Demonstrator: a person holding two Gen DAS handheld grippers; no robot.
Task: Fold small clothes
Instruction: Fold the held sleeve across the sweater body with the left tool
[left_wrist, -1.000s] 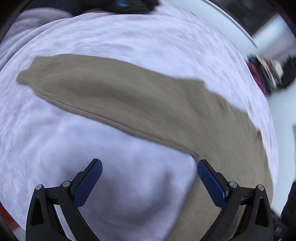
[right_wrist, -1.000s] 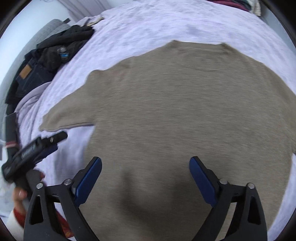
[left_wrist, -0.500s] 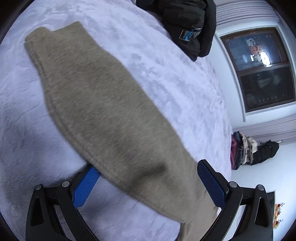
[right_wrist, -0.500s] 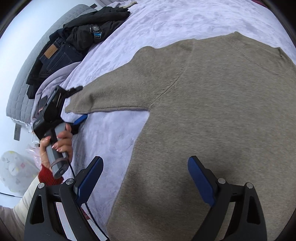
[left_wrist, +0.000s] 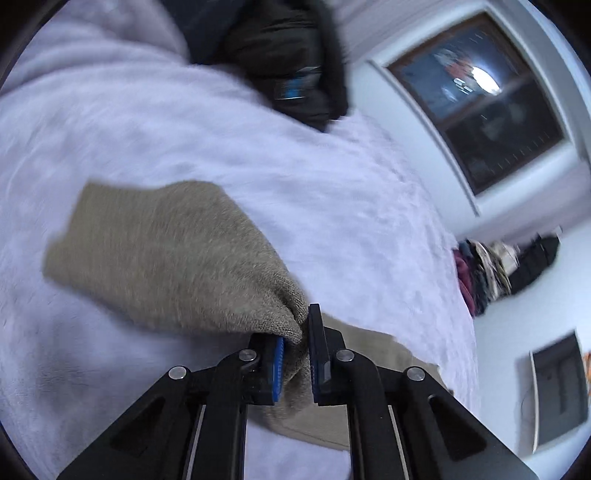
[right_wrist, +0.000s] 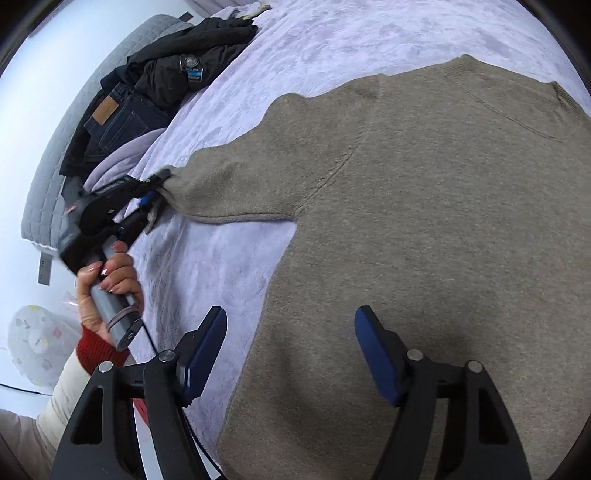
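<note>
Since half a second ago the left gripper (left_wrist: 301, 341) has closed on the sleeve (right_wrist: 236, 184), which it then only straddled.

The taupe knit sweater (right_wrist: 424, 240) lies flat on the lilac bedspread (right_wrist: 332, 48); soft, light and floppy, it is best pinched at cuff or hem edges. The right gripper (right_wrist: 291, 354) hovers spread above the body near the bottom hem, holding nothing.

Left gripper (left_wrist: 295, 354) apparently clamping sweater sleeve (left_wrist: 166, 254)
</note>
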